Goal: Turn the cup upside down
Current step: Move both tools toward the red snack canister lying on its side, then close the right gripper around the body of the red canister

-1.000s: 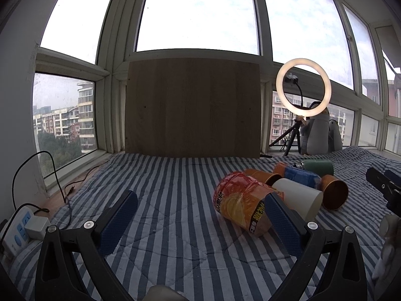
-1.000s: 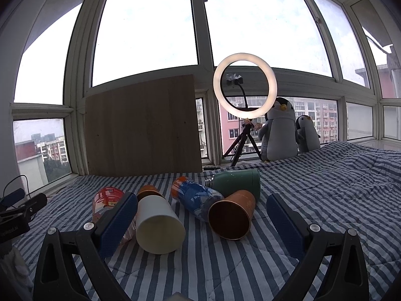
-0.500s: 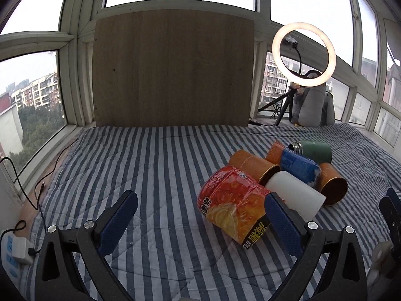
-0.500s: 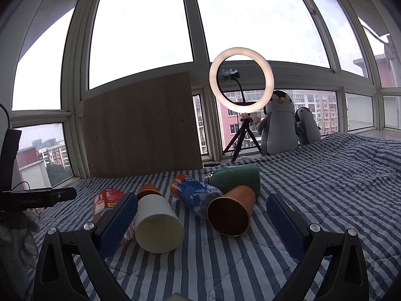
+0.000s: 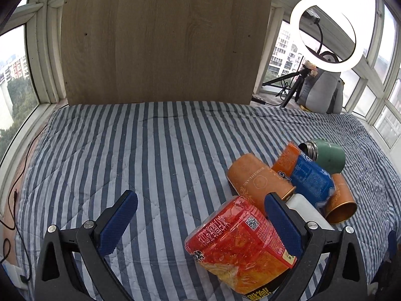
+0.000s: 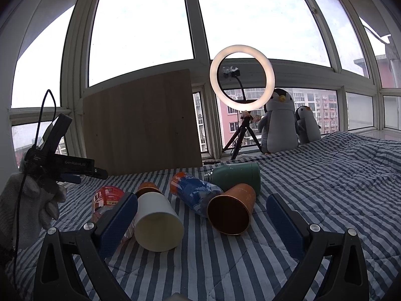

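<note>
Left hand-held gripper (image 5: 200,222): fingers spread apart, nothing between them, held low over the striped quilt (image 5: 140,155). Just ahead and partly behind its right finger: red instant-noodle cup (image 5: 240,248), lying on its side, wrapper intact, contents not visible. Beyond that, toward the right: orange paper cup (image 5: 260,183) lying on its side, base toward the camera; blue-labelled drink bottle (image 5: 310,178) lying across the heap; green flask (image 5: 325,154) on its side, steel mouth uncapped, interior not discernible.

Right hand-held gripper (image 6: 201,222): fingers likewise wide apart, empty, aimed at the same heap from the other side. Directly ahead, just beside its left finger: white cup (image 6: 159,222), on its side, open mouth facing the camera, interior empty. Ahead and slightly right: copper-coloured cup (image 6: 231,209), on its side, mouth toward the camera, interior empty, touching the blue bottle. No cup upright or inverted.

Far left in the right wrist view: gloved hand (image 6: 27,208) gripping the left device.

Surface: bed with blue-and-white striped quilt. Behind: wooden board (image 5: 165,40) leaning against the window frame, lit ring light (image 6: 241,75) on a tripod, two plush penguins (image 6: 279,120) on the sill. Wraparound windows (image 6: 140,25), overcast sky, apartment blocks outside.
</note>
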Tool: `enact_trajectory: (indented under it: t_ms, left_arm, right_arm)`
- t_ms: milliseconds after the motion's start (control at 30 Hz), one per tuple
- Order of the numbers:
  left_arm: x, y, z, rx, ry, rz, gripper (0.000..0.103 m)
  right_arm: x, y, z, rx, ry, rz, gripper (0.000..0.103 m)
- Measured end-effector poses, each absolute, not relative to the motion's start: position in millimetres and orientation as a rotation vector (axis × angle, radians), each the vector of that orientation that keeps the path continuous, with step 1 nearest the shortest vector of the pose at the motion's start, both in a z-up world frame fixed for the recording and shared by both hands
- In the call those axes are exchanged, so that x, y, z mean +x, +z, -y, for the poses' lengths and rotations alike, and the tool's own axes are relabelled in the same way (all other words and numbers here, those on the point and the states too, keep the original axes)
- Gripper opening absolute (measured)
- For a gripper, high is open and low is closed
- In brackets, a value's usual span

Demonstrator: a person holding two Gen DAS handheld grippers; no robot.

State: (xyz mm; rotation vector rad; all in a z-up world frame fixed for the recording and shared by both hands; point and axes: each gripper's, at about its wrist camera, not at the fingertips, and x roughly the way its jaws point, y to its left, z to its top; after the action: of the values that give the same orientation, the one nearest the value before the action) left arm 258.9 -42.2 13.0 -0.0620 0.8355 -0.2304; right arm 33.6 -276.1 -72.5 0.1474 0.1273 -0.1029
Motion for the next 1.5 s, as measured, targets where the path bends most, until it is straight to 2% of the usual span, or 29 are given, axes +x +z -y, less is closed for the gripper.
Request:
enact_trajectory:
  t_ms: [300, 500, 700, 1000, 1167, 1500]
  left_arm:
    - [276, -12, 55, -0.070, -0.271, -0.924, 0.102]
    - [268, -28, 41, -0.194, -0.358, -0.988, 0.098]
    - [248, -36, 28, -0.276, -0.419, -1.023, 0.098]
    - [207, -40, -22, -0.384, -0.442, -1.013, 0.098]
    - [179, -41, -36, -0.342, -0.446, -1.010, 0.098]
    - [126, -26, -72, -0.279, -0.389, -0.889, 0.097]
  right_arm:
    - [35, -72, 275, 0.147, -0.098, -0.129, 0.101]
    - [36, -72, 274, 0.144, -0.097, -0.132, 0.101]
    - [39, -72, 274, 0.143, -0.100, -0.143, 0.101]
    - [48, -72, 259, 0.070, -0.083, -0.182, 0.101]
    - [48, -69, 243, 0.020, -0.049, -0.194, 0.101]
    - [61, -50, 208, -0.016, 0.116, -0.279, 0.101]
